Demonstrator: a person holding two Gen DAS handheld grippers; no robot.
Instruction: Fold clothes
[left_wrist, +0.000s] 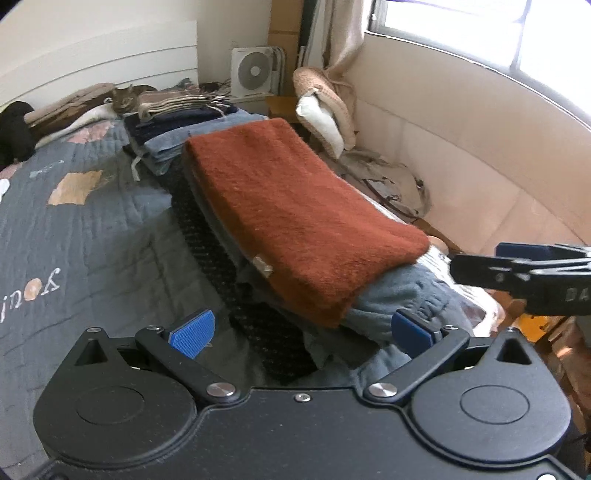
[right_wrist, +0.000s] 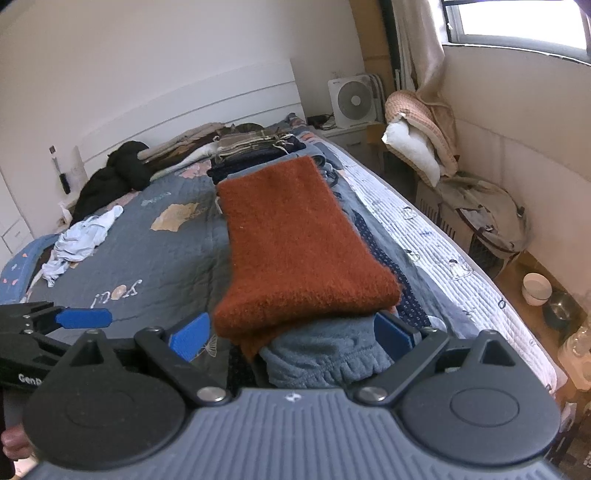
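Observation:
A folded rust-orange sweater (left_wrist: 295, 218) lies on top of a stack of folded clothes on the bed; it also shows in the right wrist view (right_wrist: 295, 243). Under it is a grey-blue garment (left_wrist: 402, 291) with a gathered waistband (right_wrist: 325, 354). My left gripper (left_wrist: 301, 332) is open, its blue pads either side of the stack's near end, nothing between them gripped. My right gripper (right_wrist: 291, 336) is open too, its pads straddling the grey-blue garment's near edge. The right gripper shows at the right edge of the left wrist view (left_wrist: 517, 273).
More folded stacks (left_wrist: 184, 122) sit further up the grey quilt (left_wrist: 92, 229). A crumpled light-blue garment (right_wrist: 81, 240) and a black garment (right_wrist: 114, 173) lie at the left. A cat (left_wrist: 122, 99) rests by the headboard. A fan (right_wrist: 352, 99), pillows (right_wrist: 417, 151) and floor bowls (right_wrist: 537, 288) stand right of the bed.

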